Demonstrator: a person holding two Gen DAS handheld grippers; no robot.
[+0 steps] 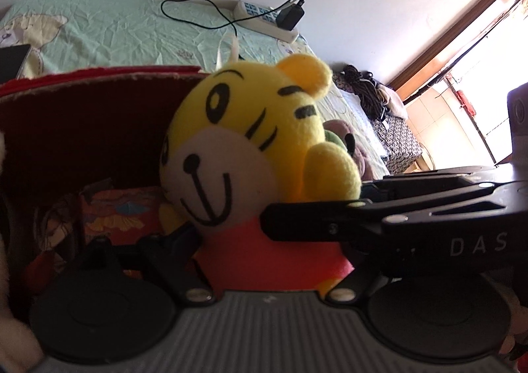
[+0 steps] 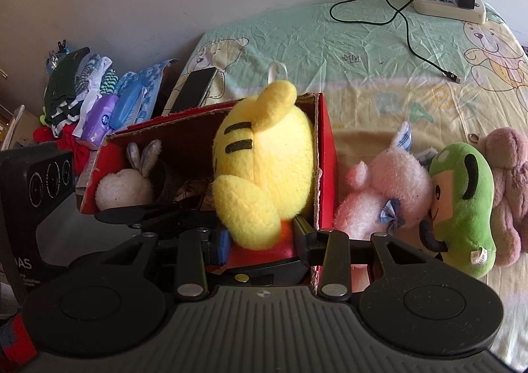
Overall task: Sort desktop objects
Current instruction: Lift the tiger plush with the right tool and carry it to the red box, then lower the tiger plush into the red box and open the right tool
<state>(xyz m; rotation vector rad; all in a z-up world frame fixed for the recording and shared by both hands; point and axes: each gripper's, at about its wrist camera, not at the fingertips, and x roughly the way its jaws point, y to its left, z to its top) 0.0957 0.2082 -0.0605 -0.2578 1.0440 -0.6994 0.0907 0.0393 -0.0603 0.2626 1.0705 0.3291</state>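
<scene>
A yellow tiger plush (image 1: 250, 129) in a red shirt fills the left wrist view. Its red body is pinched between the fingers of my left gripper (image 1: 264, 254). From behind, in the right wrist view, the same tiger (image 2: 264, 162) sits at the right end of the open red box (image 2: 325, 158), and my right gripper (image 2: 260, 242) is shut on its lower body. The right gripper (image 1: 316, 208) reaches in from the right in the left wrist view, straddling the toy. The left gripper (image 2: 184, 208) comes in from the left. A white rabbit plush (image 2: 125, 185) lies inside the box.
On the bedsheet right of the box lie a pink plush (image 2: 386, 188), a green plush (image 2: 462, 204) and a mauve bear (image 2: 508, 181). A power strip (image 2: 445, 3) with a cable sits at the back, a phone (image 2: 194, 89) behind the box, and a pile of clothes (image 2: 82, 92) at left.
</scene>
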